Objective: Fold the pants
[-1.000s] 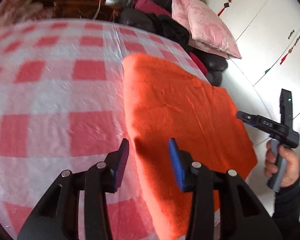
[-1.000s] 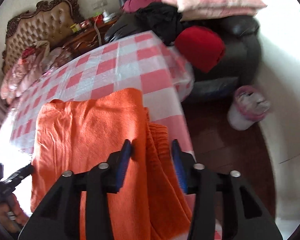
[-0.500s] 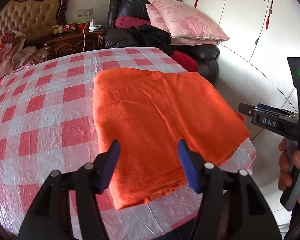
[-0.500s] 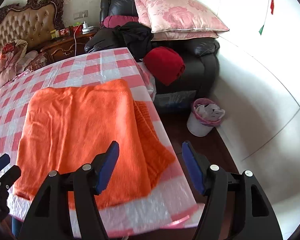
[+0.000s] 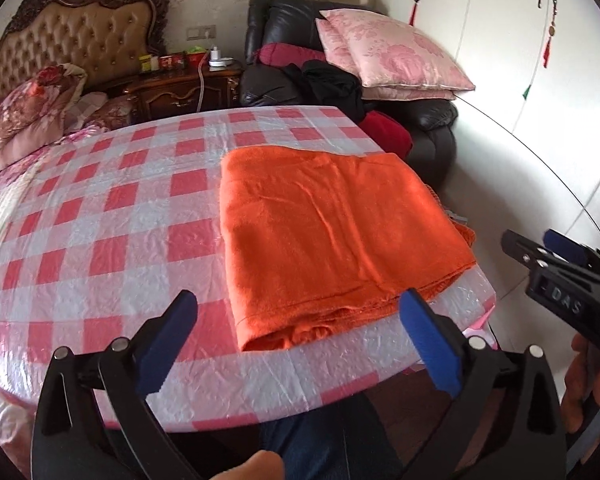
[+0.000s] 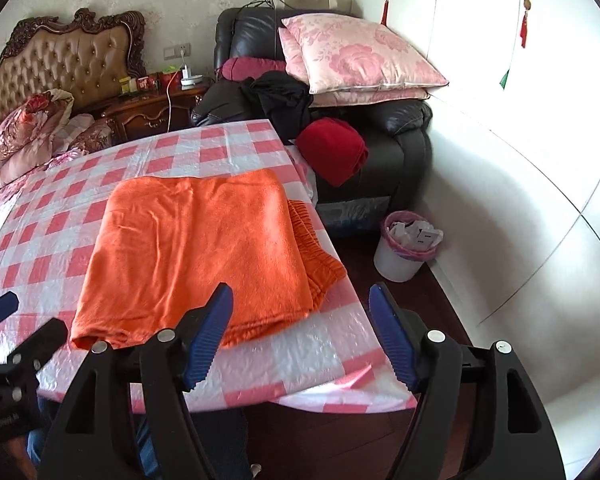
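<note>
While the orange pants (image 5: 332,236) lie folded into a flat rectangle on the checked tablecloth (image 5: 100,216), ahead of both sets of jaws and touching neither, the fold appears complete or nearly so. Left gripper (image 5: 300,344) and right gripper (image 6: 300,336) are opening, with nothing between them. Compared with a second earlier, both have drawn back from over the cloth and spread wider.

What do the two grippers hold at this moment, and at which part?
Nothing is held. The left gripper and the right gripper are both opening with empty jaws, short of the folded orange pants, which lie free on the table.
</note>
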The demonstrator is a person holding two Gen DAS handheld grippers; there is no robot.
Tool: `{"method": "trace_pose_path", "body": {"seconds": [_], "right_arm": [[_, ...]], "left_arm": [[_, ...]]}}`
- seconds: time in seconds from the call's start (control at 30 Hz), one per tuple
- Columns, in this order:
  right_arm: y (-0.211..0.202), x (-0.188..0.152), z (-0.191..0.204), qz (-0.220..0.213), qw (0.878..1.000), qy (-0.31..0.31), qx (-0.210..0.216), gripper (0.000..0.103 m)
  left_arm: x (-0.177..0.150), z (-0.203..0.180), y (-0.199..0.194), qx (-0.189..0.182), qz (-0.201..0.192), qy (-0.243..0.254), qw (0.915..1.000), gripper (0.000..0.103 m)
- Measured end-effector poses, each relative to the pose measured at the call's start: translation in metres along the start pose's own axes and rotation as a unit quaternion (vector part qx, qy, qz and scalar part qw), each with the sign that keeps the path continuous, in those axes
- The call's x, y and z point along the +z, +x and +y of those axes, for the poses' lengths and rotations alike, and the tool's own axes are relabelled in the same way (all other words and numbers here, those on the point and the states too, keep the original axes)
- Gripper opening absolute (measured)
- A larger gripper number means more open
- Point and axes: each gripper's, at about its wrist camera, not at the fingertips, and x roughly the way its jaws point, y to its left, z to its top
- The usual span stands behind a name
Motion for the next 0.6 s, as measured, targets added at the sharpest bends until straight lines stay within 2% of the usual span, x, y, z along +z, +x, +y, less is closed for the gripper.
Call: {"method": "trace_pose_path", "body": {"seconds": [0.07,0.2,0.33,0.6], "right_arm": [[-0.012,-0.003,0.000,-0.008,1.000,0.000,-0.002,0.070],[-0.032,-0.005,0.001,-0.018,1.000,0.000,-0.003,0.070],[-0.043,-0.005,0.002,-0.025,1.000,-0.006,-0.007,0.072],[-0.048,-0.008,-0.005,-0.025,1.000,-0.004,-0.014,0.072]], "left_arm": [[0.000,-0.003,-0.011,0.010,-0.005,0.006,0.9999,0.101],[-0.001,-0.004,-0.025,-0.008,-0.006,0.003,0.9999,0.101],[-0.001,-0.011,-0.034,0.007,-0.015,0.010,0.9998,0.101],[0.002,-0.018,-0.044,0.000,-0.033,0.016,0.9993,0.101]]}}
